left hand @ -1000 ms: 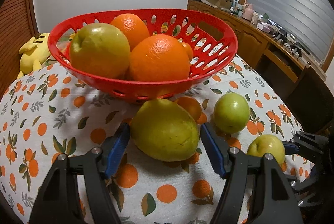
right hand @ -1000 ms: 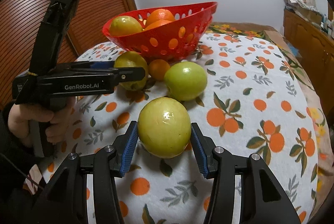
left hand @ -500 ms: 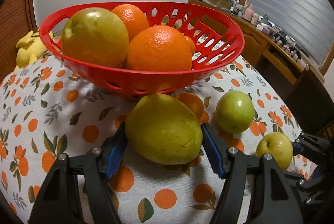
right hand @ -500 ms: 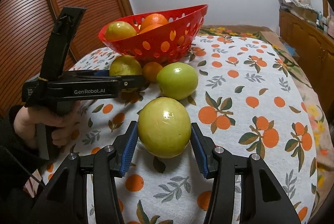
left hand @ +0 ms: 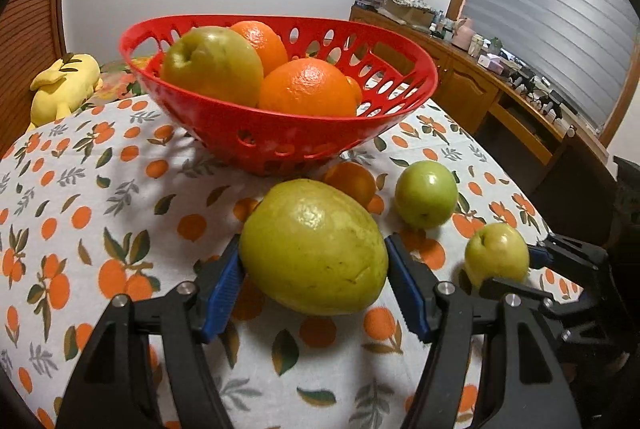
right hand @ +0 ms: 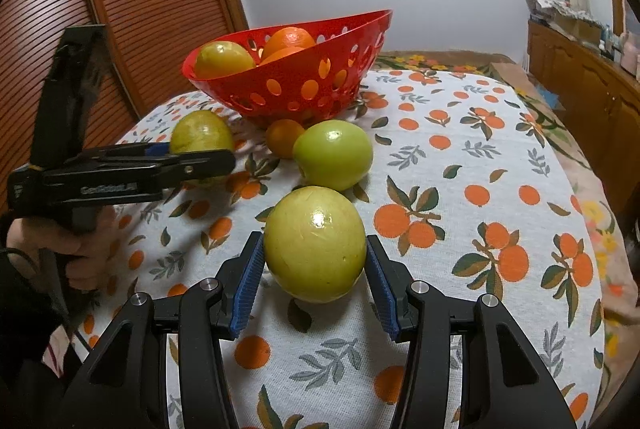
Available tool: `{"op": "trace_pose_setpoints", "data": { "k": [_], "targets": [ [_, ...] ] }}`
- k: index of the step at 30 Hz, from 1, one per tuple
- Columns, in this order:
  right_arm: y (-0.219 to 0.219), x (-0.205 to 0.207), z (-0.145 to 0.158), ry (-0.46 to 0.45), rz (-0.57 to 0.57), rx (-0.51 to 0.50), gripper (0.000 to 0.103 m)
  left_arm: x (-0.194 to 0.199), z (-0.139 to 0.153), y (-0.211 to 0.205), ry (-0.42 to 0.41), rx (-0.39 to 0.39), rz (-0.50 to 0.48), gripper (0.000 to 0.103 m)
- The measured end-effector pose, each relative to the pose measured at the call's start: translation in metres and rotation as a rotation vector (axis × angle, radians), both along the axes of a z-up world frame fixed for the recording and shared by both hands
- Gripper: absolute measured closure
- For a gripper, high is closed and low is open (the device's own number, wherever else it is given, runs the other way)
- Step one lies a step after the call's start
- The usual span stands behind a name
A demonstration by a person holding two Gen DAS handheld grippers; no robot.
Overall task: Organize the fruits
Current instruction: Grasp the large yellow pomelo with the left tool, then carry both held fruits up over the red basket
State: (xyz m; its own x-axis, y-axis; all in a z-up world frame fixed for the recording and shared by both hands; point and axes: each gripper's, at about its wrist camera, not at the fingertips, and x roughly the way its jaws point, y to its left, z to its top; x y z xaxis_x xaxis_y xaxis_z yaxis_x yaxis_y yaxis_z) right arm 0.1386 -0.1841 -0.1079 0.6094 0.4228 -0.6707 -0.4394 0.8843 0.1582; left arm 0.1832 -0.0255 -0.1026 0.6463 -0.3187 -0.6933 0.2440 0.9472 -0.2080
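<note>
A red perforated basket (left hand: 304, 145) (right hand: 344, 41) holds a yellow-green fruit (left hand: 212, 65) and two oranges (left hand: 308, 89). My left gripper (left hand: 314, 273) is shut on a large yellow-green pear-like fruit (left hand: 314, 245) (right hand: 200, 133), just above the tablecloth in front of the basket. My right gripper (right hand: 314, 269) is shut on a round yellow-green fruit (right hand: 316, 241) (left hand: 496, 253), low over the cloth. Loose on the table lie a green apple (left hand: 426, 193) (right hand: 332, 153) and a small orange (left hand: 352, 181) (right hand: 284, 137).
The round table carries a white cloth with orange prints (right hand: 460, 189). A yellow plush toy (left hand: 64, 85) lies at the far left. A wooden sideboard with clutter (left hand: 500, 81) stands at the right. A wooden shutter door (right hand: 120, 9) is behind the left hand.
Both grippers have closed onto their fruits. The left gripper has shifted so the basket now sits farther off and higher in its view. The right gripper has hardly moved.
</note>
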Motion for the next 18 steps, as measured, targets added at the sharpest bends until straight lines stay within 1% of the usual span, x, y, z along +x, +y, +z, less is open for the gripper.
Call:
{"op": "trace_pose_setpoints", "data": {
  "k": [8,18],
  "targets": [
    [0.001,0.000,0.000,-0.001,0.002,-0.006,0.052,-0.013,0.007,0.016,-0.016,-0.011,0.022,0.035],
    [0.001,0.000,0.000,-0.003,0.000,-0.006,0.052,-0.018,0.019,0.029,-0.046,-0.014,0.051,0.035]
  ]
}}
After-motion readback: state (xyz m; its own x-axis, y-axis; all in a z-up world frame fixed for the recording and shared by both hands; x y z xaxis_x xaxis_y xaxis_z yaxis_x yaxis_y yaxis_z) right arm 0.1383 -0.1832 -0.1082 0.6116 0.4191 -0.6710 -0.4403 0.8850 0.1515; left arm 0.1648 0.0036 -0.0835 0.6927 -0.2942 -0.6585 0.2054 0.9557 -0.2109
